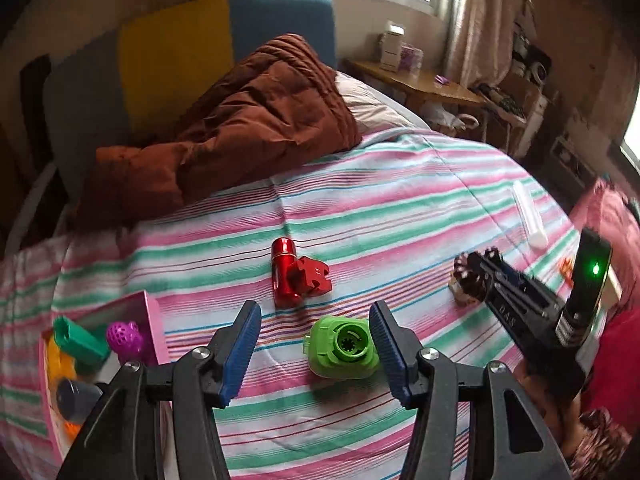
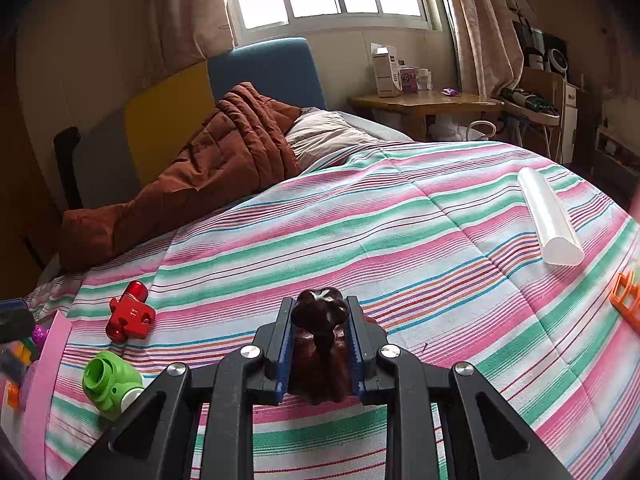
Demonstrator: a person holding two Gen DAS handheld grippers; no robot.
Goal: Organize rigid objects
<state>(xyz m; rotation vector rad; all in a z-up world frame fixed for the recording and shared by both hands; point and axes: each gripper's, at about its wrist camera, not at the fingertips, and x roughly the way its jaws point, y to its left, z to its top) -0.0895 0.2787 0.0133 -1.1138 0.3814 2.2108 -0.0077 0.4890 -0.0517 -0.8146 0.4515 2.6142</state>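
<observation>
Through the left wrist view I see my left gripper spread wide and empty above the striped bedspread, the green part lying between its pads close to the right one, the red cylinder just beyond. Through the right wrist view my right gripper is pinching a dark brown figurine over the bedspread, the green part well to its left by the pink box.

Left gripper: black angular linkage arms, round silver screw heads at the pivots, ribbed blue pads on both fingers. Right gripper: same black frame, silver screws, blue ribbed pads. At right of the left wrist view, its body carries white lettering, a lit green lamp and a barcode label. Patterned dark sleeve at lower right.
</observation>
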